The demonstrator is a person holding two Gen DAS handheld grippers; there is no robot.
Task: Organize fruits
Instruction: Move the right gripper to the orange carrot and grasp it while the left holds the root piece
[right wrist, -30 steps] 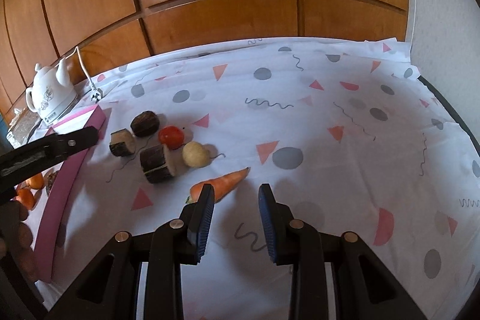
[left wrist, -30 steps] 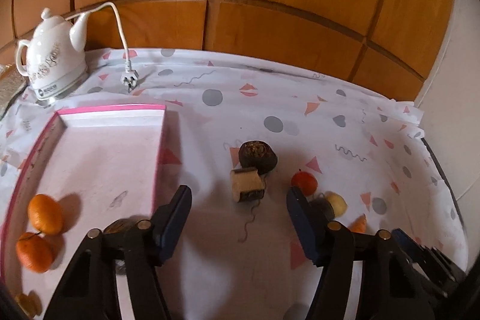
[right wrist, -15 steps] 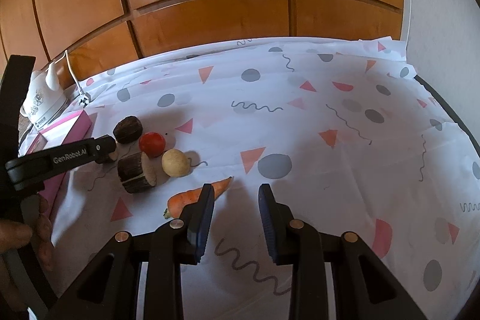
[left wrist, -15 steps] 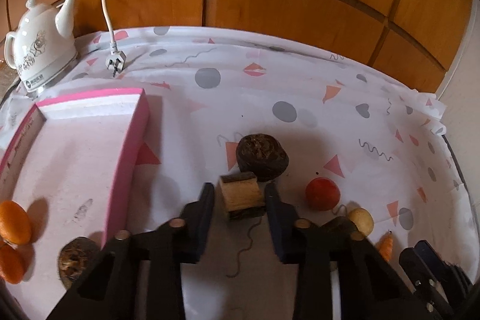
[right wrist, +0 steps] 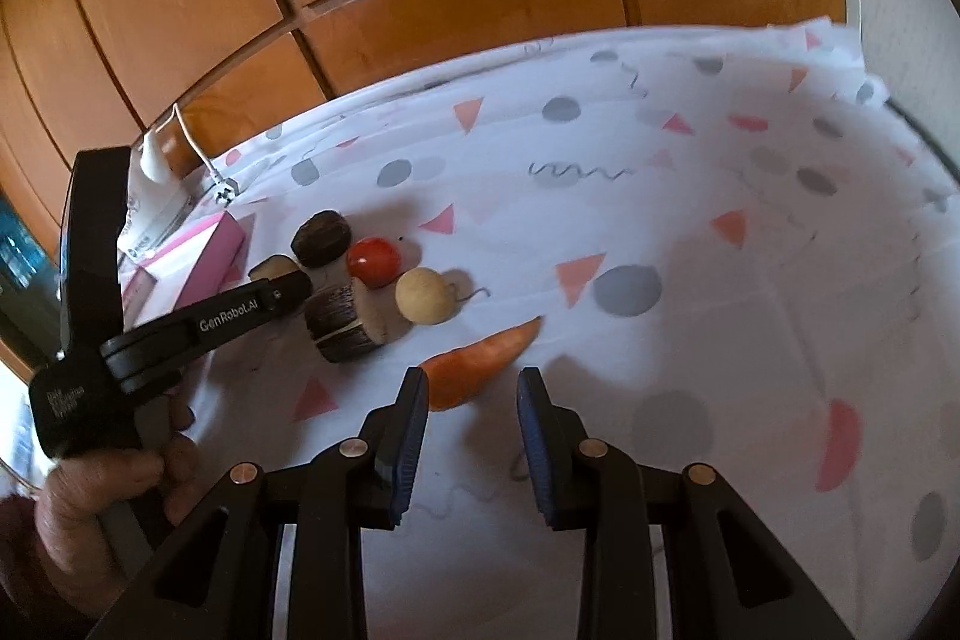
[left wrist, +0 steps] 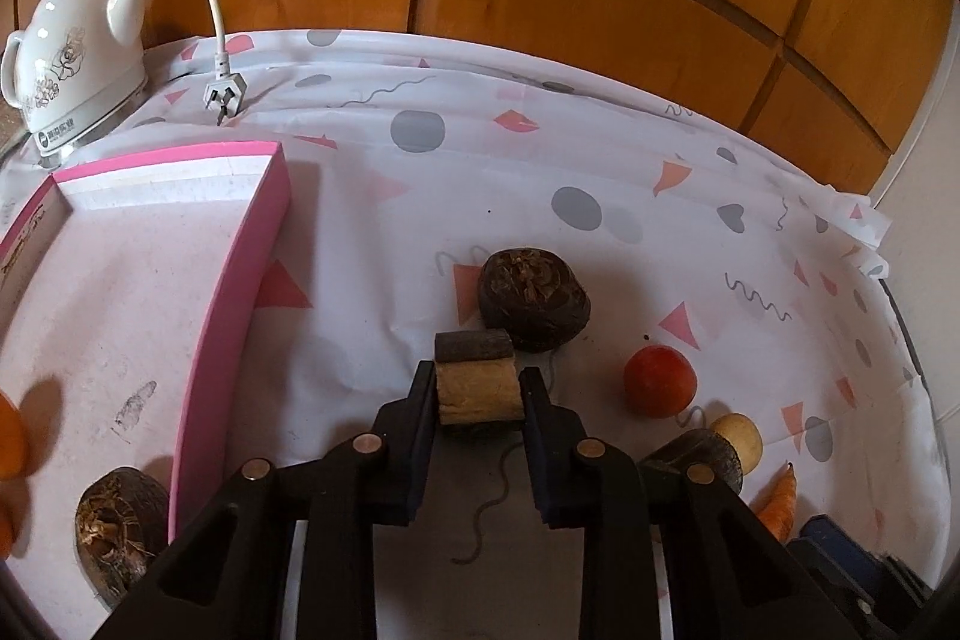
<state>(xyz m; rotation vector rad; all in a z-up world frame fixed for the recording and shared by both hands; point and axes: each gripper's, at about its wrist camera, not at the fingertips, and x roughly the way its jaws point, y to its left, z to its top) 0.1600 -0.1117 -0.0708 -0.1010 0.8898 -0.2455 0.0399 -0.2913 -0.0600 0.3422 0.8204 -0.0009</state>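
Spotty white cloth (left wrist: 414, 244) is covering my table. My left gripper (left wrist: 478, 388) is squeezing the brown chunk (left wrist: 477, 391) beside the pink tray (left wrist: 240, 280). My right gripper (right wrist: 473, 391) is hanging open, with the carrot (right wrist: 477, 355) lying just ahead.

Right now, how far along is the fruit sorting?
Done: one dark round fruit and an orange lie in the pink tray. In hand: left tool clamps a cut brown chunk. Left: tomato, carrot, others on the cloth. Right tool open.
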